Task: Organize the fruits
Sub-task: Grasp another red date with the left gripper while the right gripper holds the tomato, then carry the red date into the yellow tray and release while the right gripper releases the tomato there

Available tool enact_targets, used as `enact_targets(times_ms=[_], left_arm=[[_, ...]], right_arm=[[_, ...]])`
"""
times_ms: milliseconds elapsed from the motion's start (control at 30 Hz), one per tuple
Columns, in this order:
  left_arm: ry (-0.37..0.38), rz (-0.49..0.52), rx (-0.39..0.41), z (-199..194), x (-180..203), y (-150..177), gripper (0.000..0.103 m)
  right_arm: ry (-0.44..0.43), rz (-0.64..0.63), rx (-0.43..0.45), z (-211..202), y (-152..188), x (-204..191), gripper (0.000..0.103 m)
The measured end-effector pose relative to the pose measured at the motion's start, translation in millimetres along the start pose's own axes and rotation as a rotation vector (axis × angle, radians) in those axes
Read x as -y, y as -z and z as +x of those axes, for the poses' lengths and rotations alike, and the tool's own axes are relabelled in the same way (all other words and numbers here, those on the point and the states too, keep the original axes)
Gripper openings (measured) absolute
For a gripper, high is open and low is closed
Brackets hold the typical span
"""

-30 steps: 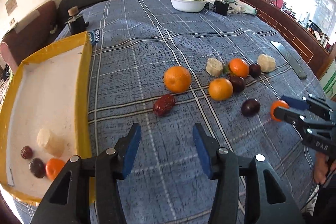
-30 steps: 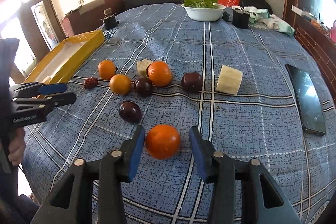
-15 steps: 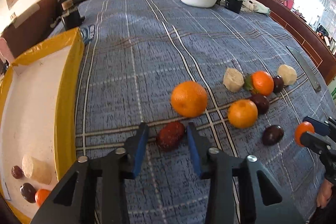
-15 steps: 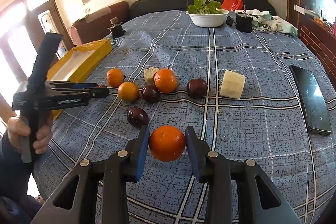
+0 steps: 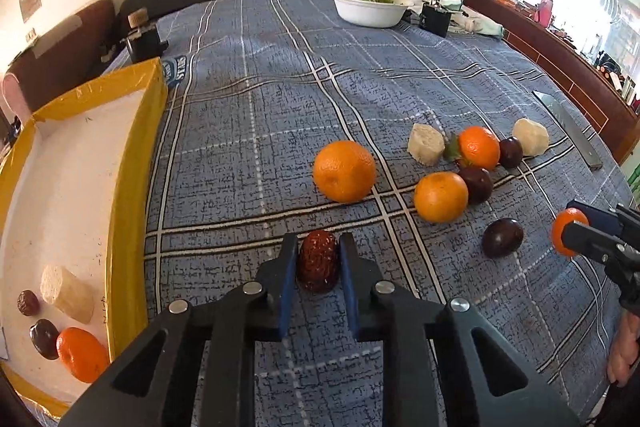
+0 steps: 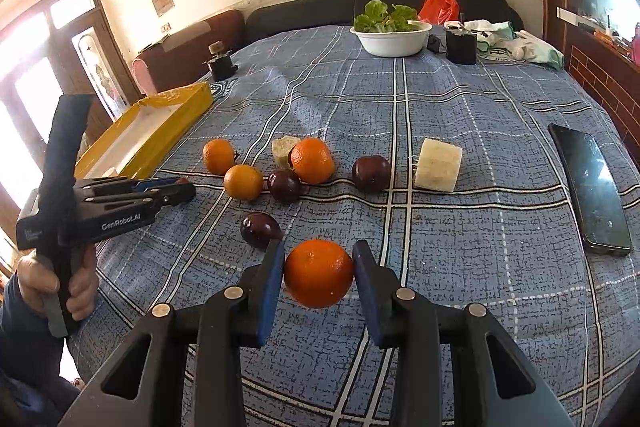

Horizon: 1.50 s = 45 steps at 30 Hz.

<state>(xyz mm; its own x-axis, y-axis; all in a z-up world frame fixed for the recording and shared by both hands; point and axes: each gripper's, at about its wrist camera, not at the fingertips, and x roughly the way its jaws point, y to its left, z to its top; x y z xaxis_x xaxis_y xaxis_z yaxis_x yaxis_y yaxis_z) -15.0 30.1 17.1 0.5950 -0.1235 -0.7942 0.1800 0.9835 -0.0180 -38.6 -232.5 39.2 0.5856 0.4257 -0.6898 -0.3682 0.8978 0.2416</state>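
My left gripper (image 5: 318,263) is shut on a dark red date (image 5: 317,261) on the blue plaid cloth; it also shows in the right wrist view (image 6: 176,189). My right gripper (image 6: 319,273) is shut on an orange (image 6: 319,273) and holds it above the cloth; it shows at the right of the left wrist view (image 5: 576,229). A yellow-rimmed white tray (image 5: 132,155) at the left holds an orange (image 5: 80,353), a plum, a date and a pale chunk. Loose oranges (image 5: 344,171), plums (image 5: 502,237) and pale chunks (image 5: 426,149) lie on the cloth.
A white bowl of greens (image 5: 366,11) and a black box (image 5: 434,19) stand at the far end. A phone (image 6: 592,187) lies at the right. A small black stand (image 5: 142,37) sits beyond the tray.
My left gripper moved forward to the date and shut on it. My right gripper closed on the orange and lifted it slightly.
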Motion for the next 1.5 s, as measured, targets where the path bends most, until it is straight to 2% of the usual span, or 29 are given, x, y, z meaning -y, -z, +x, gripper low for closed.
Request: enact_targets(times_ms=[133, 233, 333, 500, 633, 767, 1267, 1500], left_arm=[[0.024, -0.016, 0.004, -1.6, -2.5, -0.1, 0.020], [0.037, -0.034, 0.010, -2.7, -6.1, 0.2, 0.020], [0.046, -0.045, 0.024, -5.1, -7.8, 0.6, 0.020], [0.048, -0.067, 0.060, -11.6, -12.0, 2.1, 0.020], [0.048, -0.088, 0.085, -16.3, -15.8, 2.3, 0.020], [0.035, -0.088, 0.097, -18.3, -14.9, 2.2, 0.020], [0.001, -0.081, 0.142, -28.4, -13.7, 5.1, 0.020], [0.010, -0.091, 0.145, -36.2, -16.7, 7.9, 0.020]], right_arm=[[0.042, 0.006, 0.000, -0.2, -0.9, -1.0, 0.039], [0.070, 0.046, -0.037, 5.8, -2.8, -2.2, 0.039], [0.052, 0.066, -0.044, 11.4, -4.7, -10.8, 0.039], [0.014, 0.065, 0.003, 14.5, -7.9, -28.4, 0.039], [0.055, 0.013, 0.027, 17.4, -7.2, -43.7, 0.039], [0.061, -0.043, 0.032, 18.9, -6.1, -54.6, 0.039], [0.042, -0.041, 0.034, 18.8, -5.4, -53.6, 0.039], [0.056, -0.047, 0.033, 18.3, -5.1, -56.0, 0.039]])
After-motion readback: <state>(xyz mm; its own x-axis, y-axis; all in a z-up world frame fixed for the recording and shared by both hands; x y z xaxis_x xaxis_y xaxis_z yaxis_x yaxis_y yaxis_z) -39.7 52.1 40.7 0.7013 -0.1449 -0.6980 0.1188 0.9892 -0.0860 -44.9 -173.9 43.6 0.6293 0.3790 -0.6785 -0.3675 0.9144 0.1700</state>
